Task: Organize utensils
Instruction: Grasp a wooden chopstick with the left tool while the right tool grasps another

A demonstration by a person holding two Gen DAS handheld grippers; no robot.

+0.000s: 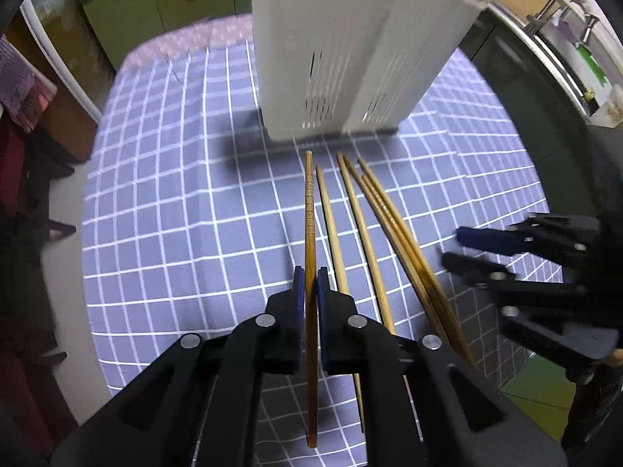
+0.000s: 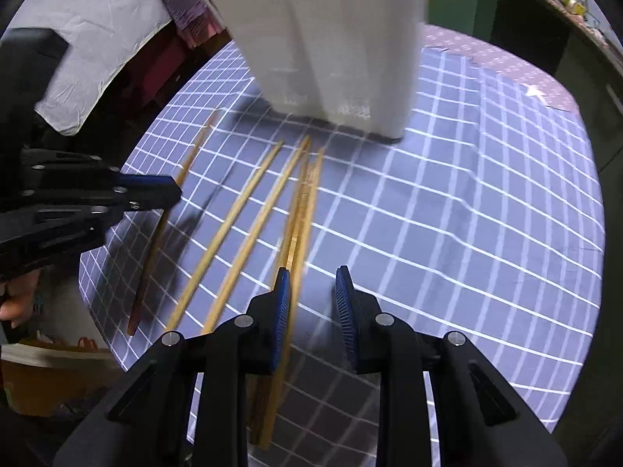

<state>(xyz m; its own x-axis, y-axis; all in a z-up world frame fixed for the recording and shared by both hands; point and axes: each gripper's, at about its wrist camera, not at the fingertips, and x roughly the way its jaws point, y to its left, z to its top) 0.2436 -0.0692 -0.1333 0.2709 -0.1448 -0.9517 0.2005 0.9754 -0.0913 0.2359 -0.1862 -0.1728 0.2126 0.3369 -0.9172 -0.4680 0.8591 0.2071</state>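
My left gripper (image 1: 310, 288) is shut on a dark brown chopstick (image 1: 309, 210), which points toward the white slotted utensil holder (image 1: 350, 54) standing at the back of the table. Several lighter wooden chopsticks (image 1: 350, 210) lie on the checked cloth just to the right of it. My right gripper (image 2: 313, 295) is open and empty, low over the cloth, with a bundle of chopsticks (image 2: 301, 210) by its left finger. The right gripper also shows in the left wrist view (image 1: 463, 245). The left gripper shows in the right wrist view (image 2: 171, 190), with the held chopstick (image 2: 155, 241) slanting down.
The table carries a blue-and-white checked cloth (image 2: 467, 194). A counter with a sink tap (image 1: 560, 4) runs along the right. Green cabinets (image 1: 155, 0) stand behind the table. Clothes (image 2: 183, 0) hang at the left.
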